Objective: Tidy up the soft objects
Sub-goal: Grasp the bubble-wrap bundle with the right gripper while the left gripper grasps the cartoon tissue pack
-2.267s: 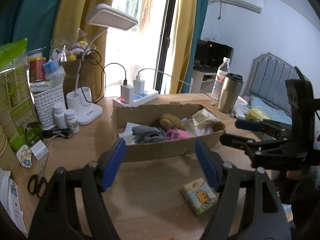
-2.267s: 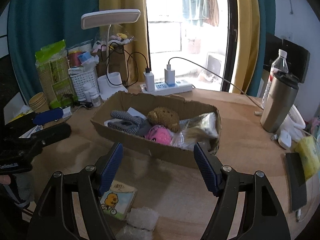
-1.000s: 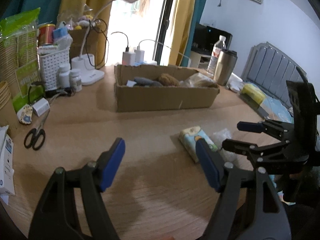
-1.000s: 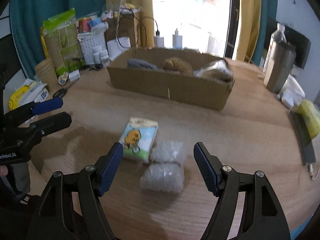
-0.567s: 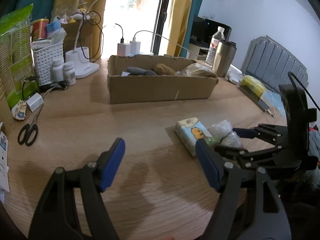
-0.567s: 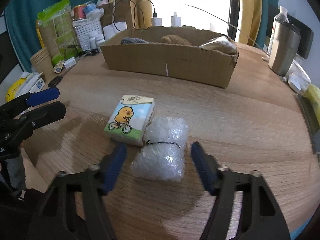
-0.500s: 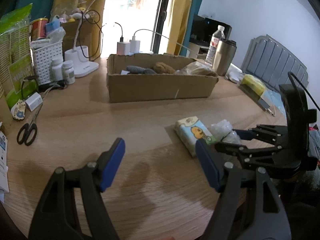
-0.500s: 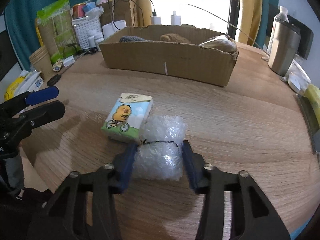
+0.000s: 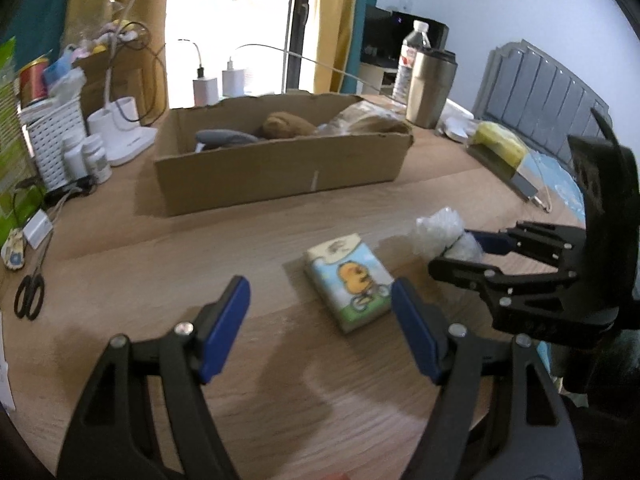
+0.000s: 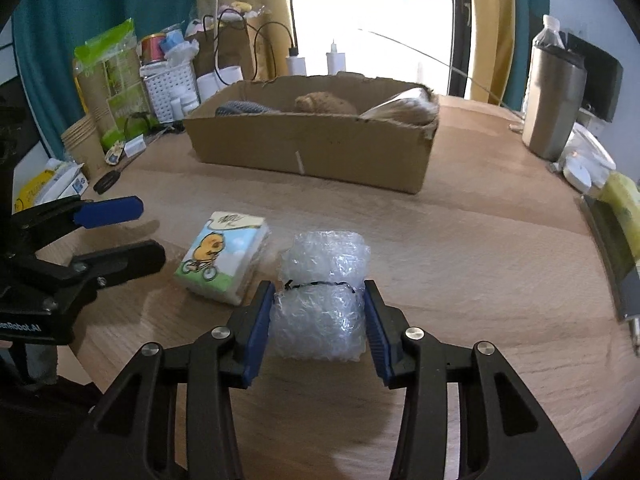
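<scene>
A bubble wrap bundle [image 10: 322,300] tied with a black band lies on the wooden table, and my right gripper [image 10: 318,326] is shut on its near half. In the left wrist view the bundle [image 9: 442,232] sits in the right gripper [image 9: 460,254]. A tissue pack with a yellow duck [image 10: 222,256] lies just left of the bundle. My left gripper [image 9: 320,328] is open and empty, with the tissue pack [image 9: 350,280] ahead between its fingers. A cardboard box [image 10: 316,146] farther back holds a brown plush [image 10: 324,102], a grey cloth and a bag.
A steel tumbler [image 10: 554,108] and water bottle stand at the right. A white basket [image 9: 52,140], pill bottles, a lamp base and chargers crowd the back left. Scissors [image 9: 30,296] lie at the left edge. A yellow item on a dark block [image 9: 502,152] lies at the right.
Both grippers dropped from above the box toward the table's near side. My right gripper moved onto the bubble wrap bundle and closed on it. My left gripper stayed open and neared the tissue pack.
</scene>
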Available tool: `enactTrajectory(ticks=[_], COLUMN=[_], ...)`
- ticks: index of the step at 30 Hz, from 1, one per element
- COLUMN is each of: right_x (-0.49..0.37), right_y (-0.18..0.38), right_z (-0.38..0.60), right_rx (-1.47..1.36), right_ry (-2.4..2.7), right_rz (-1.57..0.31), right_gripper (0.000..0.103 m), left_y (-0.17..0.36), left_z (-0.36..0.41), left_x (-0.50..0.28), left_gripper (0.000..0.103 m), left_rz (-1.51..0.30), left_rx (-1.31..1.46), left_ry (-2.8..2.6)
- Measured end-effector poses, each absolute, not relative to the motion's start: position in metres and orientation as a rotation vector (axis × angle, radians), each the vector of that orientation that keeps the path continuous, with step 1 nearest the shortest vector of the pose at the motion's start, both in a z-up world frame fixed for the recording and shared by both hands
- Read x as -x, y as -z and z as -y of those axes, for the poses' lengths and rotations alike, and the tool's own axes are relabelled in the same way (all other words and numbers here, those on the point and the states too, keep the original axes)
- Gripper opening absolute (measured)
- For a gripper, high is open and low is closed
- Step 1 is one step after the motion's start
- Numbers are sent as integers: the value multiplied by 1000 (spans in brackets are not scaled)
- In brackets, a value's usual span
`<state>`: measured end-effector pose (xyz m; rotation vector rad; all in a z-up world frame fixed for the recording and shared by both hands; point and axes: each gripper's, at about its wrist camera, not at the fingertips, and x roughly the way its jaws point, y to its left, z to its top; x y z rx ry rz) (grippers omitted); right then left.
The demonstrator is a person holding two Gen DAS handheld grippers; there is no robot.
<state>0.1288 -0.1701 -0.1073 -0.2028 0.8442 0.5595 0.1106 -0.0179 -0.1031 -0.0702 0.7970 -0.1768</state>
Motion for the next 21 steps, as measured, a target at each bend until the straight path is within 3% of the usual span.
enactTrajectory(ticks=[21], right_x=[-154], right_y=[108], right_z=[222], right_rx=[114], right_ry=[-613], right_rz=[-798], right_gripper=[46], left_y=[123], left_z=[71], left_x=[-155], left_gripper=[74], left_rz=[-913], left_rx=[-28], left_ry=[183])
